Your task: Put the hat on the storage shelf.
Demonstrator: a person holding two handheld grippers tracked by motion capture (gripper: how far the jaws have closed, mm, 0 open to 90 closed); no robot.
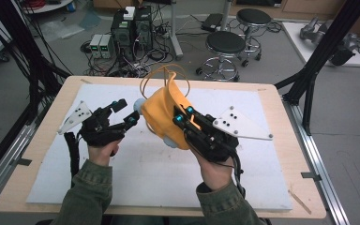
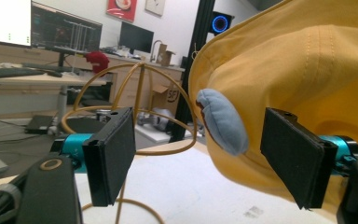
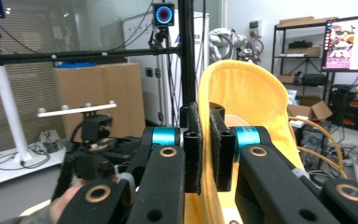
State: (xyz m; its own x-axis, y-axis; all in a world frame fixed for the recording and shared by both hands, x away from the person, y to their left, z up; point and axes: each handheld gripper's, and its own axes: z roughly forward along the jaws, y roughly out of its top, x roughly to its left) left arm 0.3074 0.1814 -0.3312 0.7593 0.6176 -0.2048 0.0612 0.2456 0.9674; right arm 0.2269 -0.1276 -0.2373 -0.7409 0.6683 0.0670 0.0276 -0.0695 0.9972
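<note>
table (image 1: 37, 154): white mat under both hands | hat (image 1: 161, 117): yellow, held up above mid-table, cords looping behind | right gripper (image 1: 182, 115): jaws clamped tight on hat fabric | left gripper (image 1: 125, 112): jaws wide, gripping nothing, hat's blue pad (image 2: 223, 121) between them, untouched

High view is looking forward and down from above the person's side, taking in the whole table (image 1: 272, 101). Left gripper view is looking level along its jaws, very close to the yellow hat (image 2: 307, 79). Right gripper view is facing that same hat edge-on, closer still.
</note>
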